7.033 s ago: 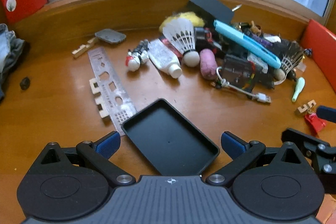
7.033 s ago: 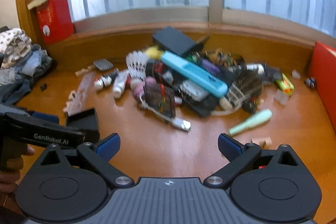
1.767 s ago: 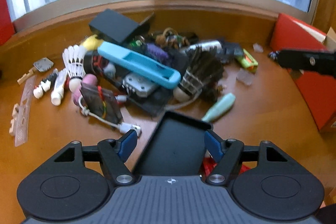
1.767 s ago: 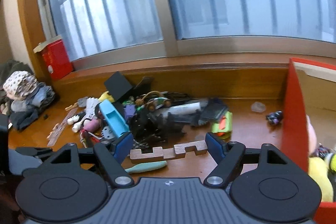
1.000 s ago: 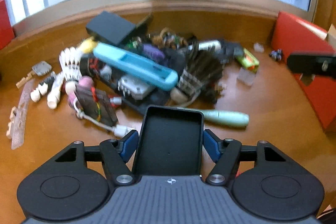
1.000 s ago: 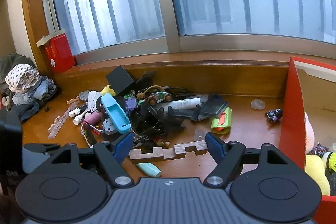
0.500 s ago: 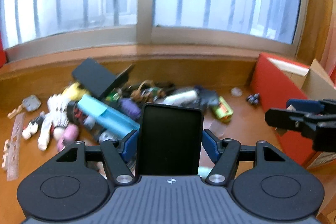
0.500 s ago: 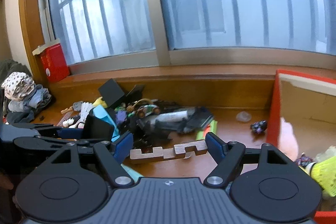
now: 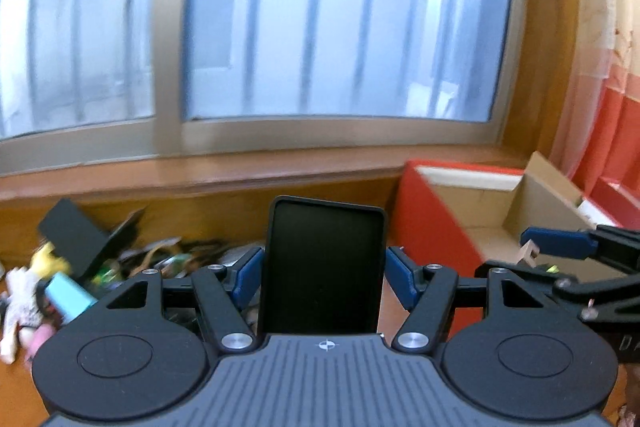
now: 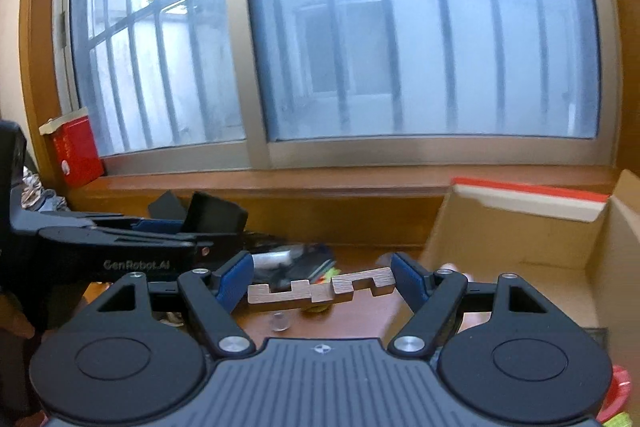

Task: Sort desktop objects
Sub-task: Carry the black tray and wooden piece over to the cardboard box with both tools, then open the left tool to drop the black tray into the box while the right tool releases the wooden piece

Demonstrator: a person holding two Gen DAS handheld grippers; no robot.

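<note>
My left gripper (image 9: 325, 273) is shut on a black rectangular tray (image 9: 324, 263), held up in the air with its hollow side toward the camera. In the right wrist view my right gripper (image 10: 322, 283) is shut on a notched wooden puzzle piece (image 10: 320, 289), held level above the desk. The red cardboard box (image 9: 436, 223) stands open to the right; its brown inside (image 10: 516, 239) fills the right of the right wrist view. From the left wrist view, the right gripper (image 9: 560, 249) hovers over the box. The left gripper with the tray (image 10: 214, 215) shows at left.
A heap of small objects (image 9: 80, 267) lies on the wooden desk at lower left, among them a black box (image 9: 72, 237) and a light-blue case (image 9: 68, 293). A window and wooden sill (image 10: 320, 183) run behind. A red tin (image 10: 76, 151) stands on the sill at left.
Both grippers have lifted and tilted upward, so the window fills more of each view. The right gripper with the wooden piece has come closer to the open red box. The tray stays held.
</note>
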